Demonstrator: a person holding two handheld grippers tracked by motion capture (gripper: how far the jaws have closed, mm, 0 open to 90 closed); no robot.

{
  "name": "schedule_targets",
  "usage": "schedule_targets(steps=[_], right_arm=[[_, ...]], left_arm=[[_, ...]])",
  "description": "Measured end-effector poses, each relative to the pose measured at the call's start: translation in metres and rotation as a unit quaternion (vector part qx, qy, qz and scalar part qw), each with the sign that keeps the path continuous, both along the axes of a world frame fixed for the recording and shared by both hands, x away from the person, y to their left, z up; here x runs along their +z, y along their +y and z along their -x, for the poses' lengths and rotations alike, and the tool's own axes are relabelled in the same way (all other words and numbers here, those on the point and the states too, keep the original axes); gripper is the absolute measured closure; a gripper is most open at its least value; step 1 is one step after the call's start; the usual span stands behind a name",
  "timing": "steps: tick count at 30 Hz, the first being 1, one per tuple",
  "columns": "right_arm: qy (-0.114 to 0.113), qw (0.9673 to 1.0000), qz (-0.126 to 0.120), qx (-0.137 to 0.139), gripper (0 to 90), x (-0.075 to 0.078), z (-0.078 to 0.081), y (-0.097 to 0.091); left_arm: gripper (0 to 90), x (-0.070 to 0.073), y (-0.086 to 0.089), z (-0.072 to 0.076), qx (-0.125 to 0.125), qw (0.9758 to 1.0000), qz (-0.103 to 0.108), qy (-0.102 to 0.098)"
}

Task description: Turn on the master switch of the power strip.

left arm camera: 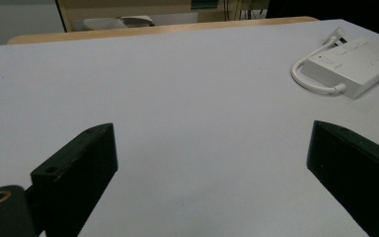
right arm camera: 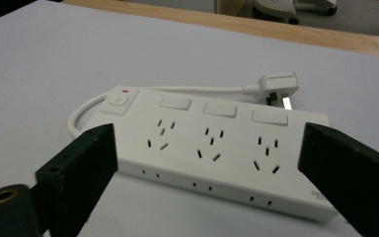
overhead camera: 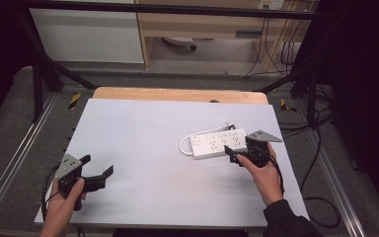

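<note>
A white power strip with three sockets and a switch lies flat at the right of the white table; its short cable loops round the left end and its plug rests just behind it. My right gripper hovers at the strip's near right end, jaws open. In the right gripper view the strip lies ahead between the right gripper jaws, untouched, with the plug beyond. My left gripper stands open and empty at the near left. The left gripper view shows that gripper over bare table, the strip far right.
A wooden table edge runs along the back of the white surface. Black frame bars and metal rails flank the table. Loose cables lie on the floor at the right.
</note>
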State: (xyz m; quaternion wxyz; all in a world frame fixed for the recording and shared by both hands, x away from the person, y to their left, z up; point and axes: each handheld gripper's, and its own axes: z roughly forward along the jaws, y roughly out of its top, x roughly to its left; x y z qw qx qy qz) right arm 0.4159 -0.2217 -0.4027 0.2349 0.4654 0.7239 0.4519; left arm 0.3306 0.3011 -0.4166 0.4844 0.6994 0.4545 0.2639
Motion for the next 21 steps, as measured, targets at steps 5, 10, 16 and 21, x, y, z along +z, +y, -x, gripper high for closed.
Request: schedule_targets(steps=[5,10,16,21], right_arm=[[-0.008,0.9999,-0.006,0.004,33.7,0.007,-0.006,0.003],[-0.018,0.9998,-0.006,-0.006,48.9,0.01,-0.013,0.006],[-0.031,0.9995,-0.007,-0.007,62.9,0.013,-0.016,0.008],[-0.042,0.9991,-0.006,-0.005,71.4,0.017,-0.018,0.011]], left_arm=[[5.4,0.0,0.0,0.0,-0.001,1.0,-0.001,0.001],[5.3,0.0,0.0,0.0,-0.001,1.0,-0.002,0.0],[5.3,0.0,0.0,0.001,-0.002,1.0,-0.004,0.0],[5.3,0.0,0.001,0.001,-0.001,1.0,-0.005,-0.002]])
